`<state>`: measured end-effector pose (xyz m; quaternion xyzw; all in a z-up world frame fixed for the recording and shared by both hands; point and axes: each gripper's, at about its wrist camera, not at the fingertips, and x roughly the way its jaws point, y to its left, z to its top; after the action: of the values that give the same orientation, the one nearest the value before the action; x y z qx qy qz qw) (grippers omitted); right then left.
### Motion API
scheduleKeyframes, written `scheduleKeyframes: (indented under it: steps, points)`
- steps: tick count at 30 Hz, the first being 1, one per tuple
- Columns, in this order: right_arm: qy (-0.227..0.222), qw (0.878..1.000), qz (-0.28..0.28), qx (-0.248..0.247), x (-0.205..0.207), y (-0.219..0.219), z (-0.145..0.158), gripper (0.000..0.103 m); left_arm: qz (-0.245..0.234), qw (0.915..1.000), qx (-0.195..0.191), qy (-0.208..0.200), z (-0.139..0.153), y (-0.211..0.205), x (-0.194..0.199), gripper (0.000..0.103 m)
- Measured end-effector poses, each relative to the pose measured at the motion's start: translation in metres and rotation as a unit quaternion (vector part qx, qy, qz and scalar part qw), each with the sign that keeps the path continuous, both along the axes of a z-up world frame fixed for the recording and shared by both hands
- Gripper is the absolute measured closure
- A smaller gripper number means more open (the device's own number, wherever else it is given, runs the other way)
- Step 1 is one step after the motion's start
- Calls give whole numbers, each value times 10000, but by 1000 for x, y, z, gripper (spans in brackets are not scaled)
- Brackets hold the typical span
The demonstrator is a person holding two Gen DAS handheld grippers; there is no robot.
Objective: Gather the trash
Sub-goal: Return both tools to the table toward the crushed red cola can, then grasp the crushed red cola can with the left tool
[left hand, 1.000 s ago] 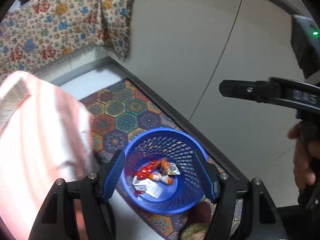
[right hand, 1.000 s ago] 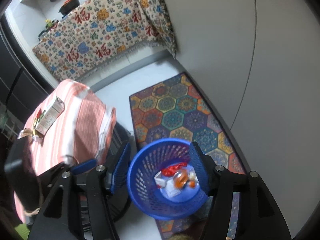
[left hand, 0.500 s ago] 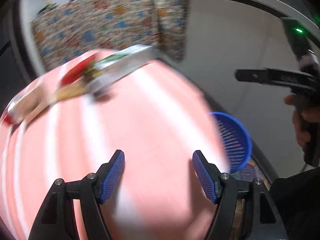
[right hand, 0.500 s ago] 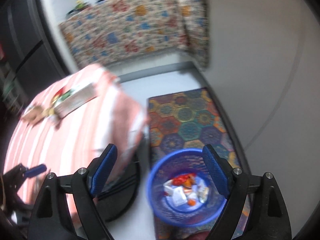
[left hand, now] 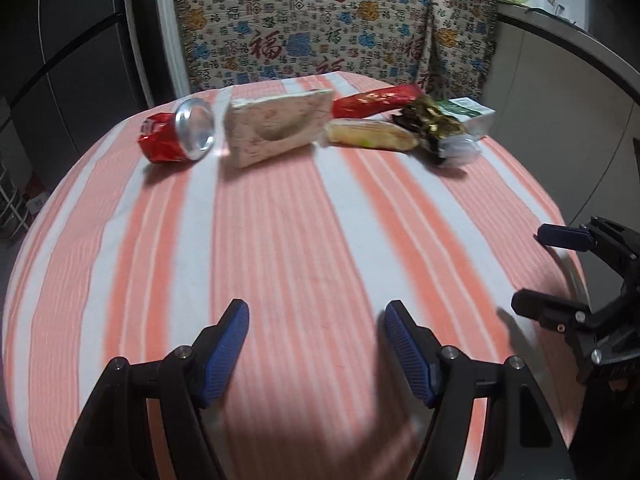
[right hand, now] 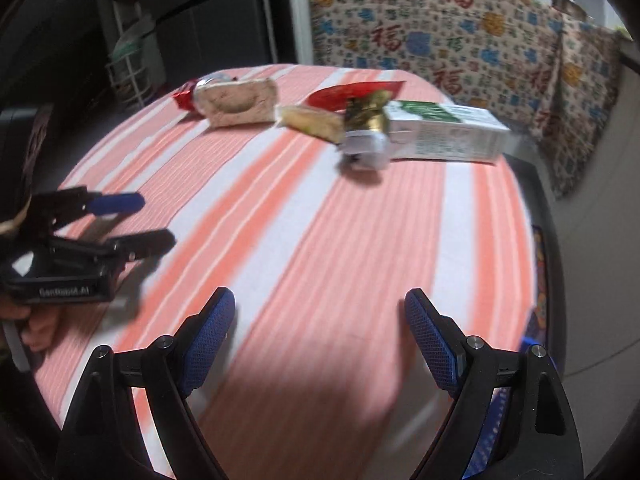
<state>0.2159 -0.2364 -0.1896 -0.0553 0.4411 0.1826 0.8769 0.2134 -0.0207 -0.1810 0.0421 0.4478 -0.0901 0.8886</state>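
While both tools hover empty, your stock reads: left hand-held gripper (left hand: pixel 316 344) spread wide; right hand-held gripper (right hand: pixel 320 336) spread wide. Trash sits in 1 row at the far edge of the desk (left hand: pixel 304 240), straight ahead of you: crushed can (left hand: pixel 176 136) far left, nearer your left; milk carton (right hand: pixel 444 132) far right, long axis left-to-right, nearer your right.
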Motion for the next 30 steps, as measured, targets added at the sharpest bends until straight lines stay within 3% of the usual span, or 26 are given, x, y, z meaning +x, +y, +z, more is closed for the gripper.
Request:
scheduleKeyframes:
  steps: [8, 11, 14, 19, 25, 27, 28, 29, 30]
  points:
    - [-51, 9989, 359, -288, 5, 39, -9, 11, 731, 9973, -12, 12, 7, 66, 48, 27]
    - [-30, 9989, 409, -232, 8, 47, -10, 10, 843, 9955, -257, -344, 32, 93, 69, 27]
    - [-28, 9988, 439, -228, 9, 51, -11, 8, 727, 9950, -508, -467, 53, 112, 100, 26]
    - [-6, 9988, 448, -203, 10, 52, -11, 6, 314, 9976, -622, -64, 52, 117, 154, 26]
    - [18, 9988, 467, -176, 7, 53, -10, 6, 58, 9999, 2, 147, 27, 99, 183, 26]
    - [26, 9988, 469, -163, 7, 53, -10, 6, 83, 9999, 15, 97, 23, 101, 185, 26]
    - [31, 9988, 473, -157, 7, 53, -10, 6, 120, 9999, -10, 84, 22, 103, 186, 27]
    - [33, 9987, 476, -156, 7, 54, -10, 6, 175, 9998, -28, 59, 22, 106, 186, 41]
    - [37, 9987, 478, -155, 7, 54, -10, 6, 216, 9997, -83, 54, 21, 110, 187, 44]
